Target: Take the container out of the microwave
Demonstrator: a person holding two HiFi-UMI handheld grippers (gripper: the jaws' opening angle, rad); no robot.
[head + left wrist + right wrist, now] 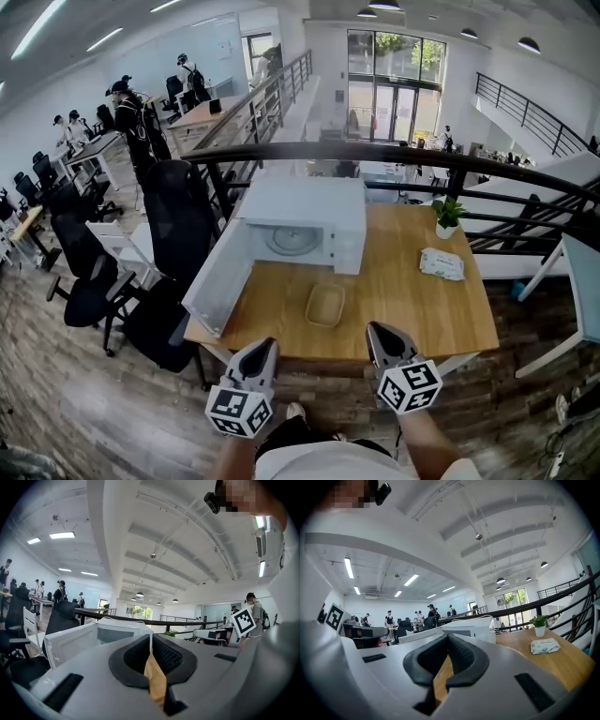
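1. The shallow tan rectangular container (324,305) sat on the wooden tabletop (422,309) near its front edge, outside the open white microwave (300,211).
2. It lay ahead, between the left gripper (266,345) and the right gripper (376,330), neither clearly nearer.
3. Both grippers' jaws were clenched together, empty.

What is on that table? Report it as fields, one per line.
microwave: on the table, door swung open, only its glass plate inside
container: out, on the table before the microwave
plant: far right corner
wipes pack: near the plant
left gripper: jaws shut, empty
right gripper: jaws shut, empty
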